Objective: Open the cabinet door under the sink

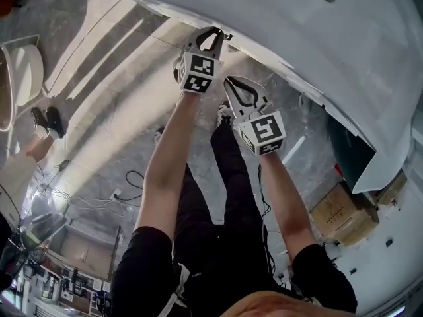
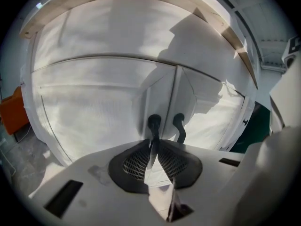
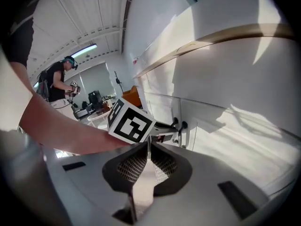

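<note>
Under the white sink counter [image 1: 297, 25] two white cabinet doors meet, each with a black handle. In the left gripper view the left door [image 2: 94, 107] carries the left handle [image 2: 154, 125], and the right handle [image 2: 179, 126] sits beside it. My left gripper [image 2: 154, 145] [image 1: 215, 35] is shut on the left handle, whose bar runs down between the pads. My right gripper [image 1: 230, 83] [image 3: 148, 147] hangs a little back from the doors, shut and empty. The right gripper view shows the left gripper's marker cube [image 3: 129, 121] reaching to the handles [image 3: 181, 125].
Cardboard boxes [image 1: 340, 213] and a dark green object [image 1: 350, 150] sit under the counter's right end. A white fixture [image 1: 20, 78] stands at far left, with someone's feet [image 1: 46, 121] beside it. Cables [image 1: 125, 190] lie on the floor. Another person [image 3: 59, 81] stands far off.
</note>
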The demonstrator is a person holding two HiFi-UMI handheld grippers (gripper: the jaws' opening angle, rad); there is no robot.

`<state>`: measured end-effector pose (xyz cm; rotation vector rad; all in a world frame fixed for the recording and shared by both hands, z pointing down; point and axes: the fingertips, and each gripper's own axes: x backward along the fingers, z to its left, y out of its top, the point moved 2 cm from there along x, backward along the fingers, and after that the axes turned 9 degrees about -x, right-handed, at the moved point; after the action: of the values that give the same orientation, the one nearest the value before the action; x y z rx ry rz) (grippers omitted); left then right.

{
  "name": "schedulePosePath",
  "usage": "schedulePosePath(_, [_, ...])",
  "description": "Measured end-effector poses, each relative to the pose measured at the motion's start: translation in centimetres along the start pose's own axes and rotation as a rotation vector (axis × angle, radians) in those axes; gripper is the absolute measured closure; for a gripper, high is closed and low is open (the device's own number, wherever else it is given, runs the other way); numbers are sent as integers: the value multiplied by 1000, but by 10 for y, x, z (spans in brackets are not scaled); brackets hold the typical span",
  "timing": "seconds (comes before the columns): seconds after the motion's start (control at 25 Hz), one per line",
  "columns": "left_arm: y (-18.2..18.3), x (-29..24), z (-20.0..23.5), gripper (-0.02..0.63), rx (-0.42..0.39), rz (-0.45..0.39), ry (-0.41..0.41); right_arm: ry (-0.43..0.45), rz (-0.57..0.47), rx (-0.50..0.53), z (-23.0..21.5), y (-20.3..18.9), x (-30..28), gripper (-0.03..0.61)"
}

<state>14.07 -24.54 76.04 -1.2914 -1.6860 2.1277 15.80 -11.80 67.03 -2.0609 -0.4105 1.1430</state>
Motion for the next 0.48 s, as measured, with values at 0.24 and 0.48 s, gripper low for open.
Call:
schedulePosePath(0.24, [-13,22,-3,560,-19,-3,-6,2,57,-22,5,-27,3,500])
schedulePosePath(0.48, [-32,56,-4,561,-7,-2,41,35,78,-18,31,-39,-7,500])
